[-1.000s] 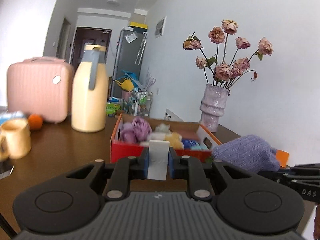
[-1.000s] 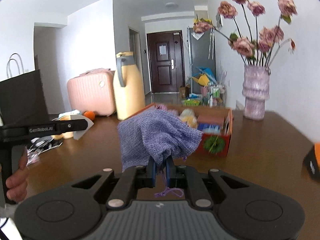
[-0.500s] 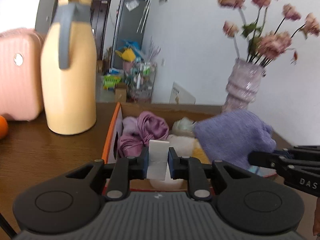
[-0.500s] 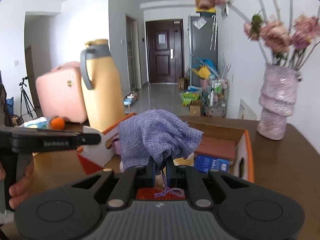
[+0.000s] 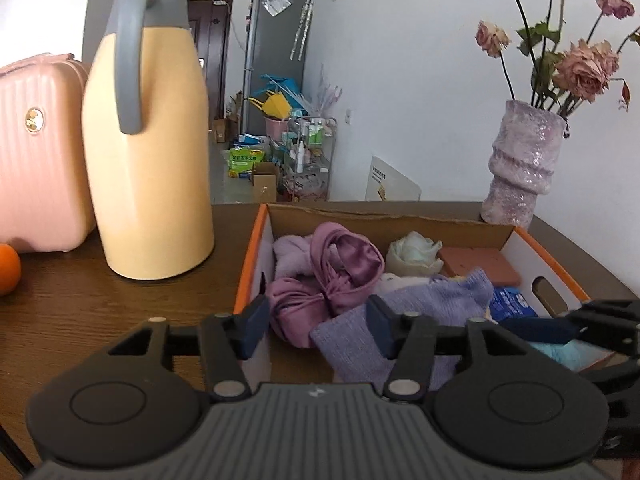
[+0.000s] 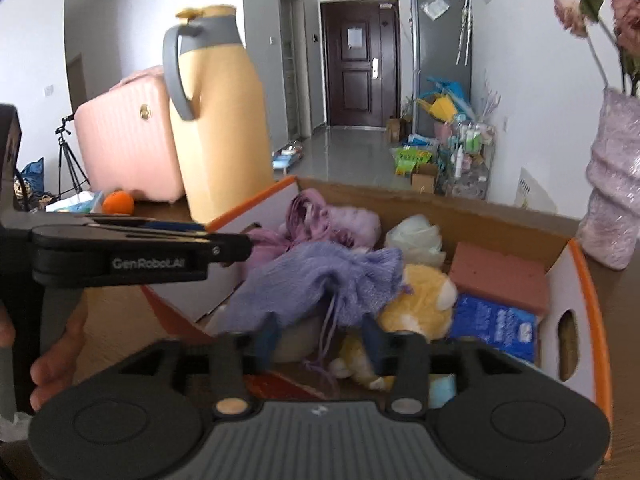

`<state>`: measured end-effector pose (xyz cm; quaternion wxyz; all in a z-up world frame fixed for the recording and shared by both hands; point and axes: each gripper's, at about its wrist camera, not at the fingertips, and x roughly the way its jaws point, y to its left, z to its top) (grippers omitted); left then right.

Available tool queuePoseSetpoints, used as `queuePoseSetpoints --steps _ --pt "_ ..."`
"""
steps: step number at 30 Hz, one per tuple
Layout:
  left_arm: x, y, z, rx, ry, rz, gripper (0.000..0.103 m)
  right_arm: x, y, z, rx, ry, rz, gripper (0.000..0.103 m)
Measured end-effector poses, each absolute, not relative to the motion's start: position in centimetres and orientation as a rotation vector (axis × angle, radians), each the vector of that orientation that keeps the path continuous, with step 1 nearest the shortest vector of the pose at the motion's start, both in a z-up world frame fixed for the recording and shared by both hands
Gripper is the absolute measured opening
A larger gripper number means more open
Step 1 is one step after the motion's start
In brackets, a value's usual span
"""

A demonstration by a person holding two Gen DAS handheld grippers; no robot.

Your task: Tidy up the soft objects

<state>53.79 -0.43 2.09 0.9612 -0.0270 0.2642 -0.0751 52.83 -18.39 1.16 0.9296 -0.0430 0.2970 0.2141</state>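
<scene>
Crowding the box (image 6: 576, 300), purple pouch (image 6: 316, 280) lies under both just-opened grippers (image 5: 316, 320) (image 6: 320, 340), yellow jug (image 5: 152, 160) beside.

Right of the tongs, the vase (image 6: 614, 184) and its roses (image 6: 592, 8) are cut off by the frame edge; the yellow plush (image 6: 420, 304) lies half hidden under the purple pouch (image 6: 320, 280).
</scene>
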Motion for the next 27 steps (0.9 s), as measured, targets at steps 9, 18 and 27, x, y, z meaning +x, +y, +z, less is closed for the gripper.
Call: queuePoseSetpoints --steps 9,18,27 --pt "49.9 -0.7 5.9 -0.033 0.456 -0.158 0.08 50.1 -22.1 5.4 -0.076 0.521 0.35 0.06" --pt "40.1 -0.7 8.9 -0.028 0.294 -0.132 0.098 41.6 -27.2 8.7 -0.063 0.427 0.243 0.073" --pt "29.7 -1.3 8.3 -0.019 0.157 -0.096 0.103 31.8 -29.1 8.7 0.006 0.242 0.165 0.099"
